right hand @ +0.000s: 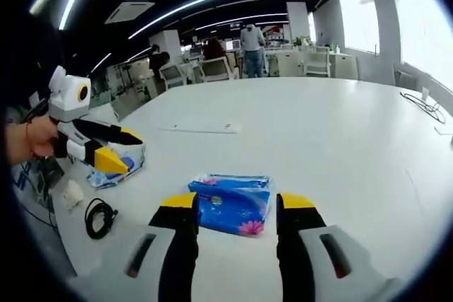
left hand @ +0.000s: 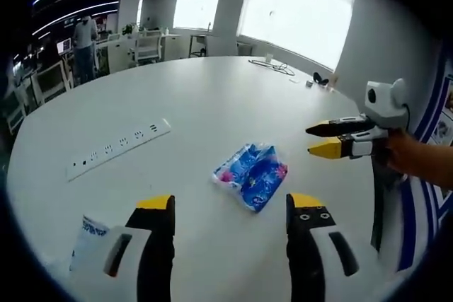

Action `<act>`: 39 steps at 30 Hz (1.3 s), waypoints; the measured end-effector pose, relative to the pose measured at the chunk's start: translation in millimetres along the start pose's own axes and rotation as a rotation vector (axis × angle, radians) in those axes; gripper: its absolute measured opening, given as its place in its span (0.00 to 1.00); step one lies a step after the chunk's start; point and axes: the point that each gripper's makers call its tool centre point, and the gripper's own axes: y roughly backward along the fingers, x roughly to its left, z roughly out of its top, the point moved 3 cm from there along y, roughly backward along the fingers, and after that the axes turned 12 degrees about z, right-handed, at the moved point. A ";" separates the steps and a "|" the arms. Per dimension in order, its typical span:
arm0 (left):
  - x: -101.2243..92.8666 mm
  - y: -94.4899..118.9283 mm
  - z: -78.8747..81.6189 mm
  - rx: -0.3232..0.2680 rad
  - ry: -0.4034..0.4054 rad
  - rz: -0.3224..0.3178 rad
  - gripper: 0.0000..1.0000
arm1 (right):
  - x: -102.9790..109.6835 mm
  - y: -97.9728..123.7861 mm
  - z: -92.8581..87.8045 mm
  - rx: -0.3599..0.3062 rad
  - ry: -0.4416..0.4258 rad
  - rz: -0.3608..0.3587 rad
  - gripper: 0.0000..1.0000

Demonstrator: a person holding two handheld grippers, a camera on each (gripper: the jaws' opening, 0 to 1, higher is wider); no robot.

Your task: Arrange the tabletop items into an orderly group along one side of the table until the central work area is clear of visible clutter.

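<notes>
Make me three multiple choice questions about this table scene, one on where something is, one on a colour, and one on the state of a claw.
1. Where does the blue packet lie in the right gripper view?
A. Just ahead of the right claw
B. On a chair
C. Under the power strip

2. What colour are the claw tips?
A. Red
B. Yellow
C. Green

3. How does the left claw stand?
A. Shut on the packet
B. Shut on a cable
C. Open, holding nothing

Answers: 1 A, the packet sits on the white table just beyond the jaw tips. 2 B, each jaw ends in a yellow cap. 3 C, its jaws stand apart with bare table between them.
</notes>
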 end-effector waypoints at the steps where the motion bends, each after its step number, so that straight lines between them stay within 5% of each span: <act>1: 2.1 3.7 0.3 -0.004 0.006 0.005 0.64 | 1.8 -0.2 1.2 -0.001 0.003 0.003 0.42; 18: 31.0 53.3 -4.0 -0.048 0.060 0.088 0.64 | 38.5 -10.6 26.4 -0.028 0.057 0.068 0.42; 39: 72.3 106.0 -34.6 -0.062 0.149 0.204 0.63 | 85.6 -38.3 43.3 -0.030 0.110 0.167 0.41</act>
